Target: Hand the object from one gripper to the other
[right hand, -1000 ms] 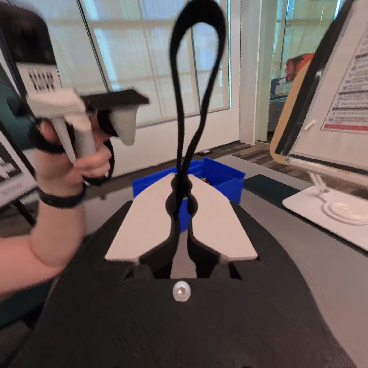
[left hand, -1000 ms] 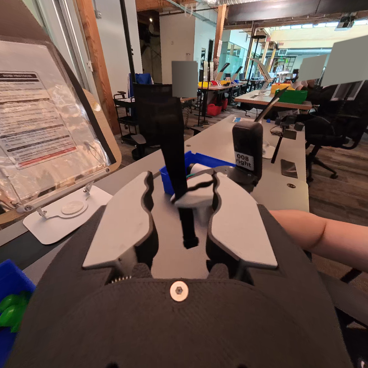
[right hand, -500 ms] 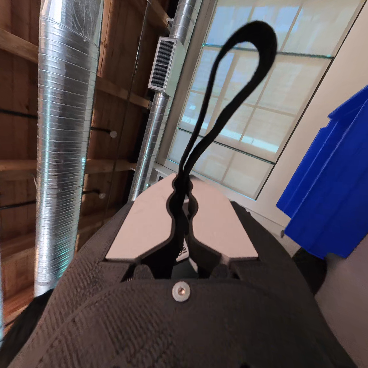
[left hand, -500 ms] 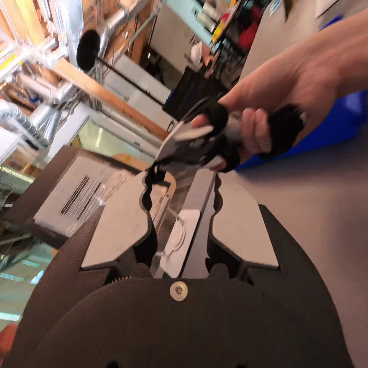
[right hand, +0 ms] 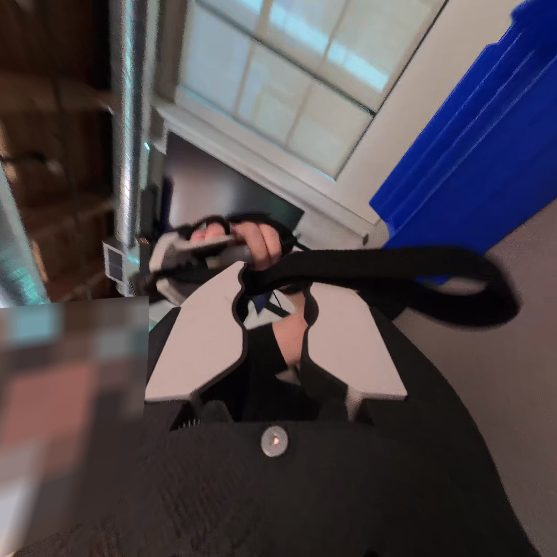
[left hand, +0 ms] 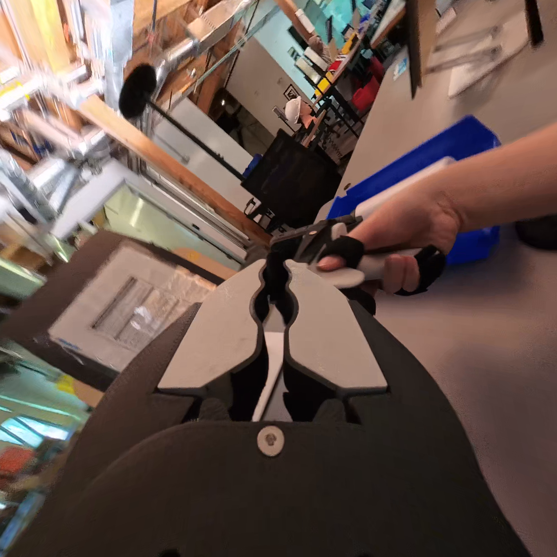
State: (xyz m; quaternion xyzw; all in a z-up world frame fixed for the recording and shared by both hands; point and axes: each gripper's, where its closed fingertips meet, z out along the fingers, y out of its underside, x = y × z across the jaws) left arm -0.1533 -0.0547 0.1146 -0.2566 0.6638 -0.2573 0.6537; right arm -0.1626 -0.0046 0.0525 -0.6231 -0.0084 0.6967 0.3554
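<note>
Half a second back my left gripper stood spread wide with nothing between its fingers; now those fingers have come in and pinch the black strap at their tips. On the other side it runs the opposite way: my right gripper, which was clamped on the strap, has parted, and its jaws now stand well apart. In the right wrist view the strap lies across the tips of the fingers and sweeps off to the right in a flat loop, touching the left finger's tip; whether the right finger still bears on it, I cannot tell, the picture is smeared.

Out from the left claw, the other gripper sits just beyond the fingertips, a hand wrapped round its pale handle with black finger loops. Behind that hand stands a blue bin on the grey table. To the left of the claw leans a dark-framed board with a sheet under plastic.

In the right wrist view, the left-side hand grips its handle just past my open fingers, and the blue bin rises at the upper right before a paned window.
</note>
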